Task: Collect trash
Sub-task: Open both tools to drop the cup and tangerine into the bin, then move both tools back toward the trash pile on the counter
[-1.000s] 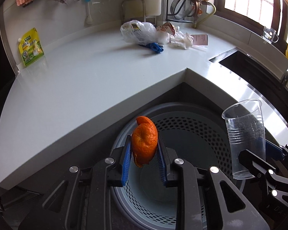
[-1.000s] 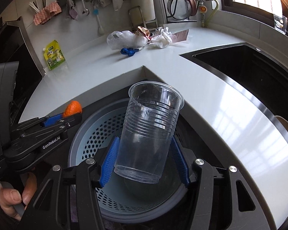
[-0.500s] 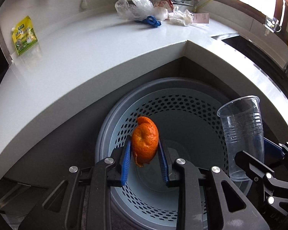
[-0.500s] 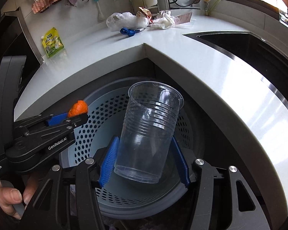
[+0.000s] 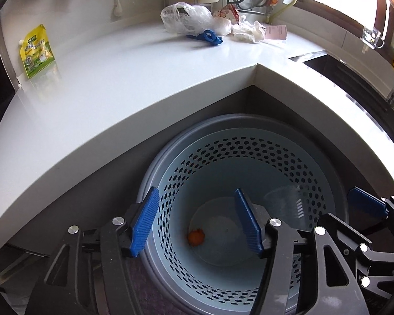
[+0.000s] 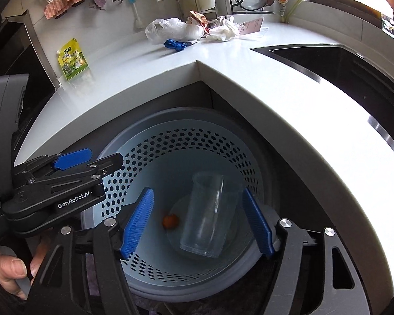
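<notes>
A pale blue perforated bin point(image 5: 249, 157) point(image 6: 197, 141) stands below the counter corner. An orange peel point(image 5: 196, 237) point(image 6: 170, 221) lies on its bottom. A clear plastic cup point(image 6: 206, 214) point(image 5: 286, 204), blurred, is falling inside the bin. My left gripper point(image 5: 197, 223) hovers over the bin with its jaws opening and nothing between them. My right gripper point(image 6: 197, 221) is also above the bin, jaws opening; the cup is between the pads but free of them.
On the white counter point(image 5: 118, 78) at the back lie a plastic bag point(image 5: 186, 18), a blue cord point(image 5: 207, 36), crumpled wrappers and tissue point(image 5: 247, 27). A yellow-green pouch point(image 5: 36, 50) leans at the left. A dark sink point(image 6: 328, 57) is at the right. A hand point(image 6: 10, 270) holds the left gripper.
Both grippers opened. The orange peel dropped from the left gripper to the bin's bottom. The cup left the right gripper's pads and is falling into the bin.
</notes>
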Motion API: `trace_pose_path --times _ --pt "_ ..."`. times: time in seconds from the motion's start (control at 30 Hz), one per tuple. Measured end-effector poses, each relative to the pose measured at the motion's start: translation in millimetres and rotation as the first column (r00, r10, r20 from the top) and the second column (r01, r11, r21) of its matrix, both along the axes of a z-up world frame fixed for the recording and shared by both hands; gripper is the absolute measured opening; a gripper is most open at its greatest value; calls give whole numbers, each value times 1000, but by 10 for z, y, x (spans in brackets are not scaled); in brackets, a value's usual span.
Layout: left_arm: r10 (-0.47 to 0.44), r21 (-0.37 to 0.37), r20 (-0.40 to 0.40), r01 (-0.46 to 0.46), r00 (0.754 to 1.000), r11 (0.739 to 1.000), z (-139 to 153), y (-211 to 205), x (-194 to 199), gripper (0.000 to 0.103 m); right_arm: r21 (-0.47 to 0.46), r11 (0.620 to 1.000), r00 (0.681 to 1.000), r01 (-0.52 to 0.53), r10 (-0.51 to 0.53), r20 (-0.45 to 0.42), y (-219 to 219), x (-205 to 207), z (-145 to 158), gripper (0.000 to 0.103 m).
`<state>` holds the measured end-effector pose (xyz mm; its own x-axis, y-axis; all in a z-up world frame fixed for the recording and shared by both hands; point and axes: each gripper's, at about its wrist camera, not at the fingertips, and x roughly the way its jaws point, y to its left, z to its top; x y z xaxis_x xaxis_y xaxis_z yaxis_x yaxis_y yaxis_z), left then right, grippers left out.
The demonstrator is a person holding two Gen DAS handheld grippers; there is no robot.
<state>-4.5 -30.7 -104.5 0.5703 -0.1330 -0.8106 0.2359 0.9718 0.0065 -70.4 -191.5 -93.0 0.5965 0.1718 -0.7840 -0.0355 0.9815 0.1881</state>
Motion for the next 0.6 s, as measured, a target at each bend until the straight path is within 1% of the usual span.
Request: trace_pose_path --times 0.13,0.33,0.37,0.47,0.6 --pt "4 -3 -6 -4 1000 1000 -7 8 12 60 3 1000 1000 5 -5 1 -25 10 9 67" --pt "11 -8 -2 -11 1000 1000 -16 29 14 67 11 1000 1000 15 -15 9 -59 4 24 67" --pt "12 -7 0 -12 1000 1000 -16 30 13 69 14 1000 1000 16 -16 10 -65 1 25 67" --pt "15 -8 11 -15 1000 1000 -10 38 6 81 19 1000 1000 18 -19 12 -84 8 21 67" --pt "16 -22 21 -16 1000 1000 18 53 12 88 23 999 1000 24 -25 18 -95 12 36 67"
